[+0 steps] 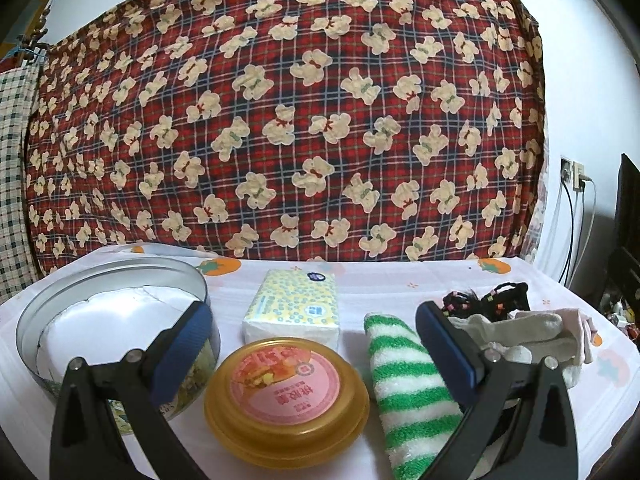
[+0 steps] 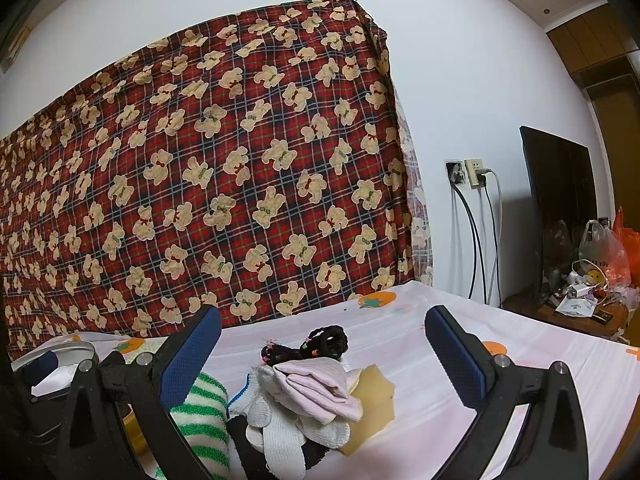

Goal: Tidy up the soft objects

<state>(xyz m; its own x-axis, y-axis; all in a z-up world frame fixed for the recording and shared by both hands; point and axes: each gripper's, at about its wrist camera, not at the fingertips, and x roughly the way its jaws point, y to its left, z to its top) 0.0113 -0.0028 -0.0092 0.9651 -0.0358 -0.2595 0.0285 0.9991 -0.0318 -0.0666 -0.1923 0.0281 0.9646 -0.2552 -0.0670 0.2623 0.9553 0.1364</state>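
Note:
My left gripper [image 1: 312, 344] is open above the table, with nothing pressed between its blue pads. Under it sit a round amber container [image 1: 286, 398] with a pink label and a rolled green-and-white striped towel [image 1: 412, 384]. A yellow dotted tissue pack [image 1: 294, 308] lies just beyond. At the left stands an open round tin [image 1: 116, 320] with white paper inside. My right gripper [image 2: 322, 348] is open too, over a heap of white gloves [image 2: 276, 424], a pink cloth [image 2: 320, 392], a yellow sponge piece [image 2: 372, 404] and black hair ties [image 2: 316, 346]. The striped towel [image 2: 200, 424] lies left of that heap.
A pale pink tablecloth [image 1: 400, 280] with orange fruit prints covers the table. A red plaid bear-print cloth [image 1: 280, 120] hangs behind it. To the right are wall sockets with cables [image 2: 476, 216], a dark screen [image 2: 560, 208] and a cluttered low stand with plastic bags [image 2: 600, 264].

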